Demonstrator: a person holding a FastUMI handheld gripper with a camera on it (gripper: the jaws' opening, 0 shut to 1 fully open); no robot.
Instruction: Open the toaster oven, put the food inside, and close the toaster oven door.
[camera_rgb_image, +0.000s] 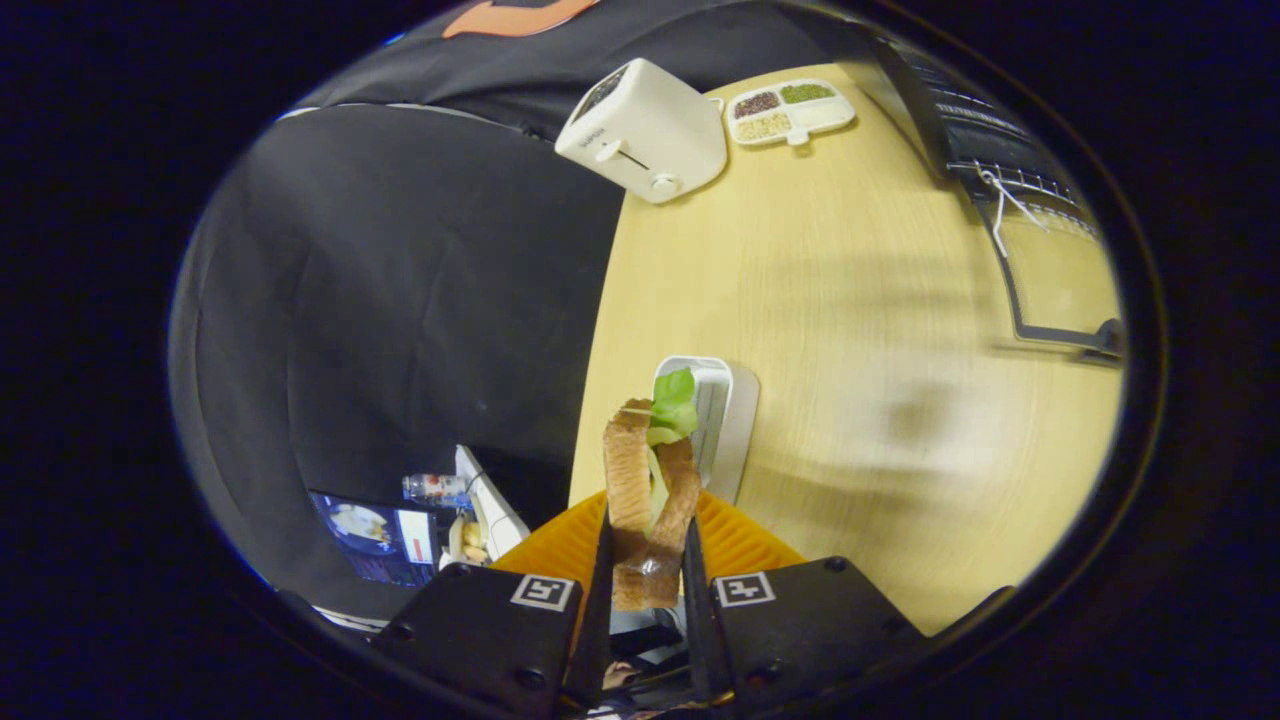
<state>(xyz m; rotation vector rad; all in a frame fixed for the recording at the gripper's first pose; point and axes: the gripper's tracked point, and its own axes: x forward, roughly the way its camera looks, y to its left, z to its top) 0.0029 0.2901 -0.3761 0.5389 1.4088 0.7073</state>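
A sandwich (630, 480) of two brown bread slices with a green leaf sticking out of its top stands upright between my fingers. My gripper (648, 530) is shut on it, one finger pressing each slice. It is lifted over an orange ribbed plate (740, 540) on the pale wooden table (850, 300). Far ahead to the right stands the black toaster oven (960, 120). Its glass door (1060, 280) hangs open and flat, with a wire rack showing inside.
A white tray (725, 410) lies just beyond the plate. A white pop-up toaster (645, 130) and a divided dish of grains (790, 110) sit at the table's far end. The table edge runs along the left, with a bottle (435, 487) and clutter below it.
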